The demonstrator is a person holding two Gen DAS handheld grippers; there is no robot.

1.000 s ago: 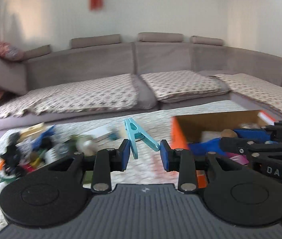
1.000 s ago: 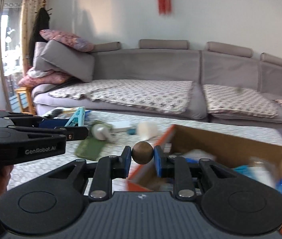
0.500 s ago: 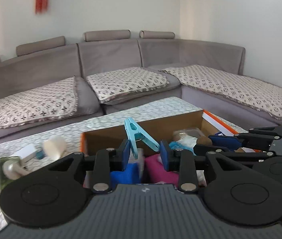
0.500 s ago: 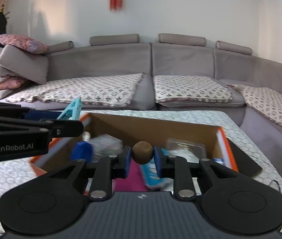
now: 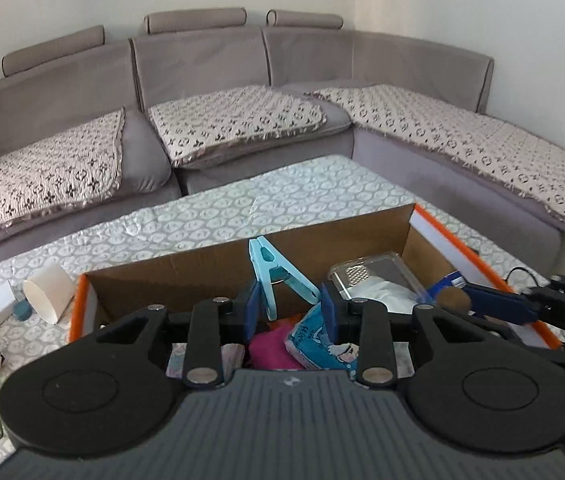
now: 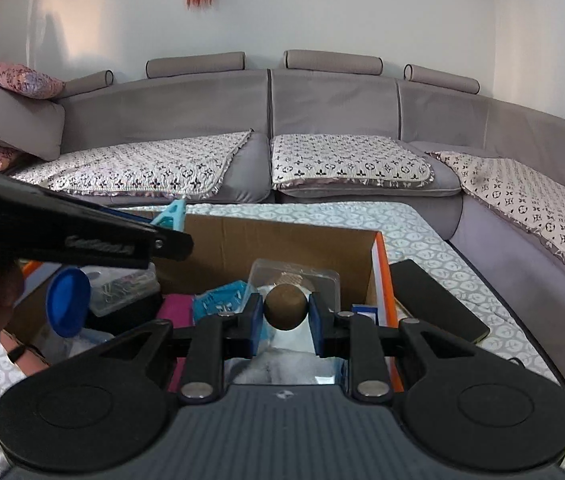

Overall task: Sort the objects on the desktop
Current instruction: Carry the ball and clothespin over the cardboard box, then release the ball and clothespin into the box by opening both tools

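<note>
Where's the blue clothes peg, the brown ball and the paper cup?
blue clothes peg (image 5: pixel 272 276): left wrist view, on its upper arm.
brown ball (image 6: pixel 285 306): right wrist view, on its front face.
paper cup (image 5: pixel 48 290): left wrist view, on its side wall.

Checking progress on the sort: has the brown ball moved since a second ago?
Yes. The brown ball, clamped in the right gripper, went from beside the box's near corner to over its inside.

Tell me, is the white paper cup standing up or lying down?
Lying down. The white paper cup rests on its side on the patterned tablecloth, its open mouth facing the camera, just outside the cardboard box.
</note>
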